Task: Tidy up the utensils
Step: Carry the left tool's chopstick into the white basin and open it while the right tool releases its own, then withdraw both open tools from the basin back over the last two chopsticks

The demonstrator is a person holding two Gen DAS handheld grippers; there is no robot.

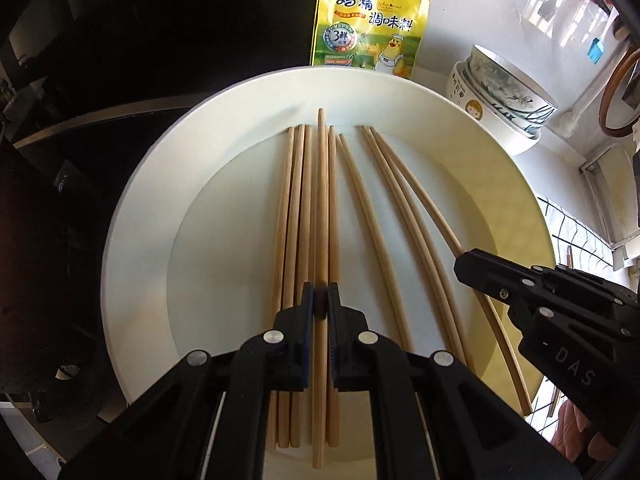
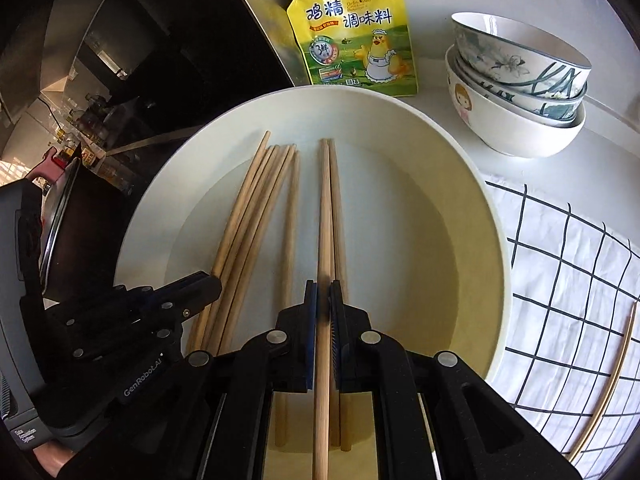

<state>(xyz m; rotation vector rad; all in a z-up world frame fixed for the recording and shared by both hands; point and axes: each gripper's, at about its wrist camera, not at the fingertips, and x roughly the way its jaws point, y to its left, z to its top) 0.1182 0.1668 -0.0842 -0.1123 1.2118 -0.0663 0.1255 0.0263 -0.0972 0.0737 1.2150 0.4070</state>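
Seemingly alike, each view told the same. From the left wrist, the left gripper [image 1: 320, 304] was clamped on one chopstick [image 1: 322, 200] running straight ahead above the plate [image 1: 160, 184], the other chopsticks [image 1: 380, 208] lying beside it. From the right wrist, the right gripper [image 2: 323, 304] pinched a chopstick [image 2: 325, 216] likewise, more chopsticks [image 2: 248, 216] lying to its left.

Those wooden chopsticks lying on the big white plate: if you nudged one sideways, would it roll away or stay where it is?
The chopsticks look round and smooth, so a nudged one would probably roll across the plate, whose raised rim should stop it. They look thin, stiff and likely light. The one pinched in the right gripper juts out straight, without sagging.
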